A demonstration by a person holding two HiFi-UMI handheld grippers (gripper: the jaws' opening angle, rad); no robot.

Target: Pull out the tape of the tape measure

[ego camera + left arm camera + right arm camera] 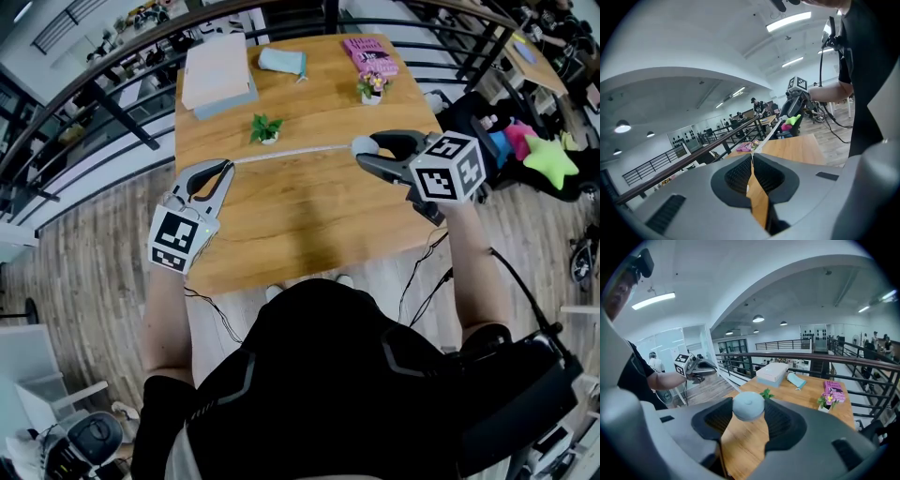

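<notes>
While poised over the table [309,216], pinched the end of the tape [291,153] in the tightly closed left gripper [228,166]. Clamped the tape measure case [748,406] in the wide-set right gripper [362,150], tape stretched straight between both.

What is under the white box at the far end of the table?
A pale blue box, with only its edges showing. The white box covers the rest of it.

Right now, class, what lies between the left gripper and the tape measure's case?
The pulled-out tape, stretched above the table beside the small green plant, as the head view shows.
</notes>
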